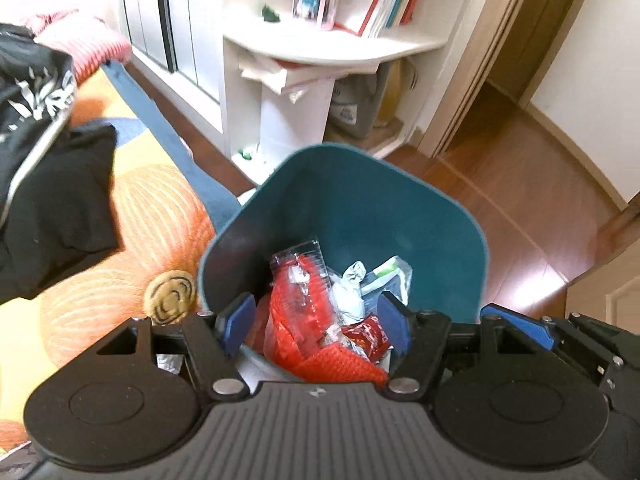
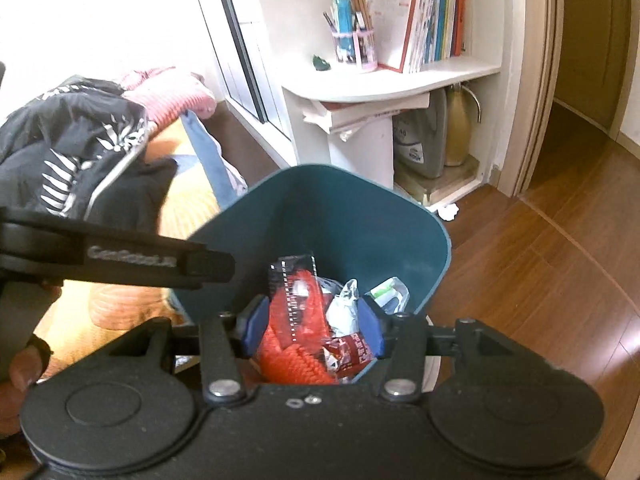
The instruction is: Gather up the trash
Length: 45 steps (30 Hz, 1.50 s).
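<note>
A teal trash bin [image 1: 360,200] stands on the floor and holds a red mesh bag [image 1: 304,312], crumpled white wrappers [image 1: 352,280] and a red snack packet [image 1: 368,334]. My left gripper [image 1: 316,322] is open and empty, its blue pads just above the bin's near rim. The bin also shows in the right wrist view [image 2: 340,220] with the red mesh bag [image 2: 296,340] inside. My right gripper [image 2: 314,326] is open and empty over the same bin. A blue pad of the right gripper shows at the right in the left wrist view [image 1: 516,322].
A bed with an orange patterned cover [image 1: 132,220] and dark clothes [image 1: 44,152] lies left of the bin. A white shelf unit [image 2: 384,80] with books stands behind it. A crumpled white scrap [image 2: 447,211] lies on the wood floor [image 2: 540,280] by the shelf. A doorway opens at right.
</note>
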### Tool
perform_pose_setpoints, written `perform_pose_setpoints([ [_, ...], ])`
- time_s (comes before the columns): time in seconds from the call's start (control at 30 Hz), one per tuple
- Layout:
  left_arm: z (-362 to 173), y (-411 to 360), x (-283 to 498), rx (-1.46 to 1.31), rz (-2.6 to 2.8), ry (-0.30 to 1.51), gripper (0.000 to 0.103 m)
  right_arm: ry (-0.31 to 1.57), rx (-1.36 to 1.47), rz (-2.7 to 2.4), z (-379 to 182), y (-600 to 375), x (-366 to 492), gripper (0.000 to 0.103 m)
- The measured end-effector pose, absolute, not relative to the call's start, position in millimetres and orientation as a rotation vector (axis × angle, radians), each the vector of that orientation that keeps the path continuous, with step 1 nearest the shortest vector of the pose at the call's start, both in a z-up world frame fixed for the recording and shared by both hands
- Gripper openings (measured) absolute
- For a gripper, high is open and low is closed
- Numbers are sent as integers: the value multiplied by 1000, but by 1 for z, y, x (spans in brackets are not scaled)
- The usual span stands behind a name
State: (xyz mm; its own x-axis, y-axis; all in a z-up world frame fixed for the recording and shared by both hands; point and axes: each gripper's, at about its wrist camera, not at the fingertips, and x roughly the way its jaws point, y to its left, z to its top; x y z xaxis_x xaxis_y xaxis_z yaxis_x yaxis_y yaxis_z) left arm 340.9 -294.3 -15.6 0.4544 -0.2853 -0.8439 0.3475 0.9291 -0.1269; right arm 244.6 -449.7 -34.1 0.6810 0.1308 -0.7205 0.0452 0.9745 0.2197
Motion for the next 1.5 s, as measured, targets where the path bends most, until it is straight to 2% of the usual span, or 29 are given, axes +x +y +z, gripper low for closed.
perform_pose_setpoints([
  [0.47, 71, -251, 246, 26, -429, 825, 67, 636, 229, 103, 41, -436, 168, 49],
  [0.53, 78, -244, 231, 14, -421, 794, 74, 612, 221, 99, 49, -434, 157, 49],
  [0.63, 88, -236, 210, -5, -423, 749, 77, 586, 204, 99, 58, -431, 141, 49],
  [0.73, 94, -228, 194, -25, -426, 724, 82, 564, 190, 104, 65, -429, 127, 50],
  [0.9, 98, -218, 173, -31, -411, 687, 85, 548, 161, 89, 69, -427, 109, 50],
  [0.97, 99, -213, 167, -46, -410, 673, 91, 543, 157, 82, 69, -425, 101, 50],
  [1.03, 99, -209, 160, -51, -392, 651, 103, 537, 159, 77, 70, -425, 96, 50],
  [1.5, 90, -204, 132, -38, -390, 640, 103, 548, 179, 76, 66, -421, 82, 50],
])
